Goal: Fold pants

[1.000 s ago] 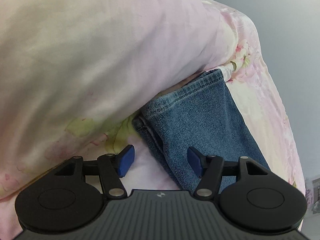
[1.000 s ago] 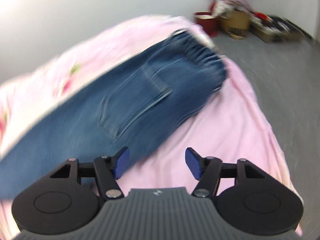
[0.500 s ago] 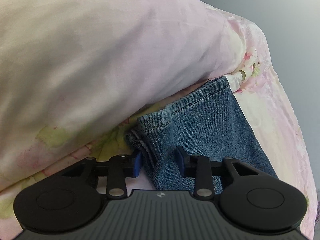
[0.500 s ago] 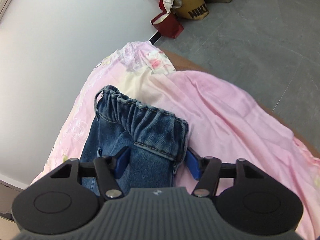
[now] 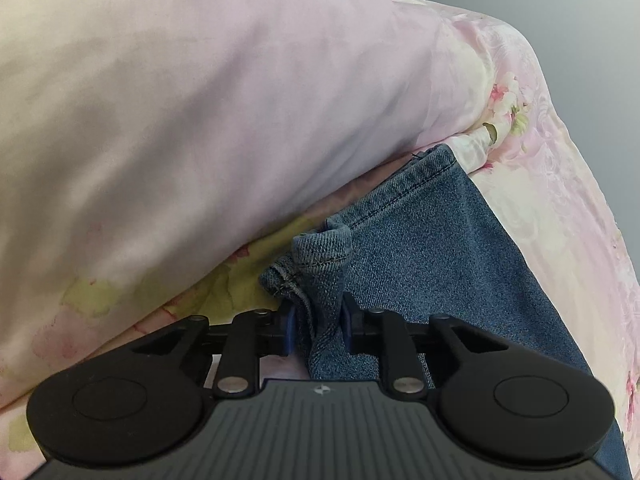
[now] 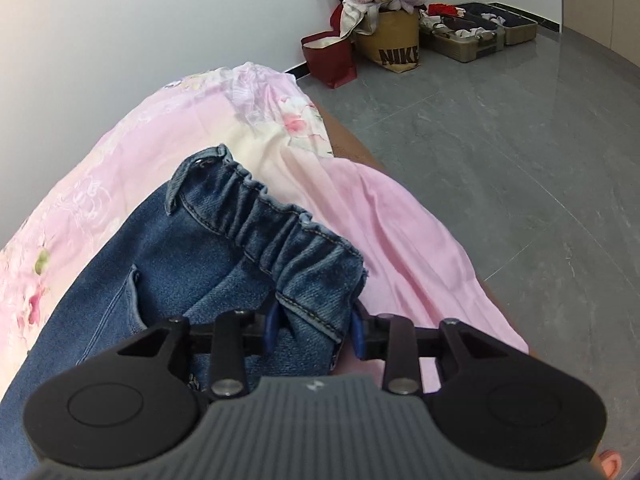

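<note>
Blue denim pants lie on a pink floral bed sheet. In the left wrist view my left gripper is shut on the bunched hem corner of a pant leg, next to a big pink pillow. In the right wrist view the elastic waistband of the pants faces me. My right gripper is shut on the near corner of the waistband, with denim pinched between the blue pads.
A large pink pillow fills the left of the left wrist view. The bed edge drops to a grey tiled floor. A Nike bag, a red bag and open suitcases stand by the far wall.
Both grippers moved in and closed. The left shut on the pant leg hem, bunching it up. The right swung to the waistband and shut on its corner.
</note>
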A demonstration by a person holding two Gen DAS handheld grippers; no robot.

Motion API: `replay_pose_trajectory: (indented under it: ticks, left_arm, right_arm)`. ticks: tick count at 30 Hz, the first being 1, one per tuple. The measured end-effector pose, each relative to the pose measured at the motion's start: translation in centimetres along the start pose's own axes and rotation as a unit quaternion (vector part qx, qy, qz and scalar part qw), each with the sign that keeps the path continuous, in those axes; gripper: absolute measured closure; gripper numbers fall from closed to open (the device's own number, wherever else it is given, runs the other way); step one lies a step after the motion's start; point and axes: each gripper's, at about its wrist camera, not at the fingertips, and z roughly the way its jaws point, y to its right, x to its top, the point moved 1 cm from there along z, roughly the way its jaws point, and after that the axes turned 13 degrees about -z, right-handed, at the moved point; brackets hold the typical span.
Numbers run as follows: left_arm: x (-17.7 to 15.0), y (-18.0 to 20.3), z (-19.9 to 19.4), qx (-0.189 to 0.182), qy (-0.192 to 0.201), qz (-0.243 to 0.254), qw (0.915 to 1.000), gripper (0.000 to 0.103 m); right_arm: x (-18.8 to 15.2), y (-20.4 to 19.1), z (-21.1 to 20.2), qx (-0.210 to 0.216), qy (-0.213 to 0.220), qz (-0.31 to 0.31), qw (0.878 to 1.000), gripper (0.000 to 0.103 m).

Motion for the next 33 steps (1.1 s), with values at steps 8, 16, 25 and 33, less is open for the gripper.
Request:
replay_pose_trajectory:
  ticks: [8, 16, 25, 33]
  left_arm:
    - [1.1, -2.7, 0.1, -0.055, -0.037, -0.052, 0.9965, 0.067]
    - [0.6, -0.5, -3.2, -0.084, 0.014, 0.021, 0.9962, 0.088]
    - [0.7, 3.4, -8.7, -0.151, 0.051, 0.116, 0.9804, 0.090]
    - [0.6, 5.5, -10.3, -0.178, 0.053, 0.176, 0.9667, 0.091]
  right_arm:
    - [-0.3, -4.9, -7.5, -0.037, 0.020, -0.159, 0.986, 0.055]
    - [-4.9, -21.8, -11.2, 0.090, 0.023, -0.413, 0.906, 0.054]
    - [-13.8, -39.2, -9.0, 0.204, -0.029, -0.609, 0.766, 0.075]
    - [-14.4, -51.1, -5.1, 0.254, -0.031, -0.641, 0.723, 0.088]
